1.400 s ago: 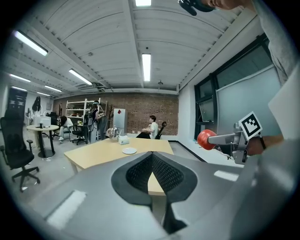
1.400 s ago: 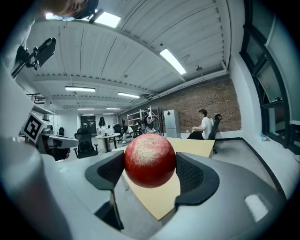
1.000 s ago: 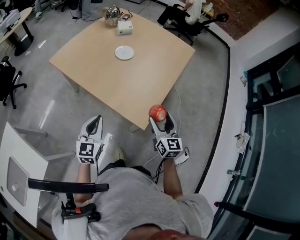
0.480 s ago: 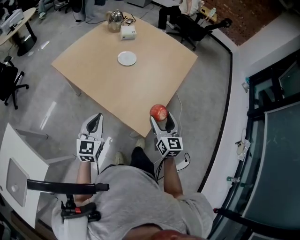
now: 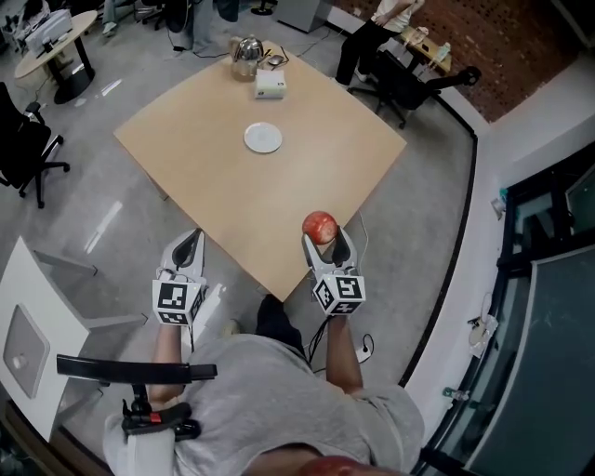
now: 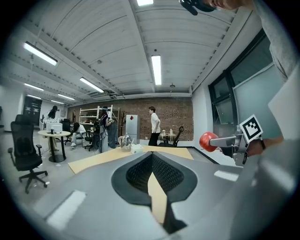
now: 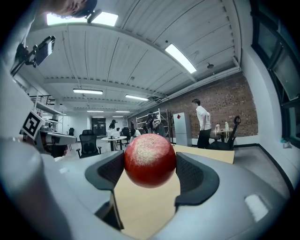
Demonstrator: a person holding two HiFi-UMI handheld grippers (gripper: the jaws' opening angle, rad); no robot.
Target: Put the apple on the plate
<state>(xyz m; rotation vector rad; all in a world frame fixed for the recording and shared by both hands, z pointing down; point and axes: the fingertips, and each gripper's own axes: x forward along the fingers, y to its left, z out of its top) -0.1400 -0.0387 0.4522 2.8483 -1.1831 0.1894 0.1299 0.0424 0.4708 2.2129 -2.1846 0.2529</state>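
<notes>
A red apple (image 5: 319, 226) is held between the jaws of my right gripper (image 5: 322, 236), just above the near corner of the wooden table (image 5: 223, 186). In the right gripper view the apple (image 7: 150, 159) fills the space between the dark pads (image 7: 194, 176). The small white plate (image 5: 263, 138) lies empty toward the table's far side, well ahead of both grippers. My left gripper (image 5: 189, 244) hangs off the table's near left edge, above the floor, shut and holding nothing. In the left gripper view the left gripper (image 6: 153, 173) shows its pads together, with the apple (image 6: 207, 141) off to the right.
A metal kettle (image 5: 246, 48) and a white box (image 5: 271, 85) stand at the table's far corner. Office chairs (image 5: 28, 149) are at the left, and a person (image 5: 376, 23) with more chairs is beyond the table. A white desk (image 5: 28, 325) is at the near left and a glass wall (image 5: 548, 279) at the right.
The person has stepped toward the table, so its near corner now lies under the right gripper and apple. Both grippers keep the same pose and grip.
</notes>
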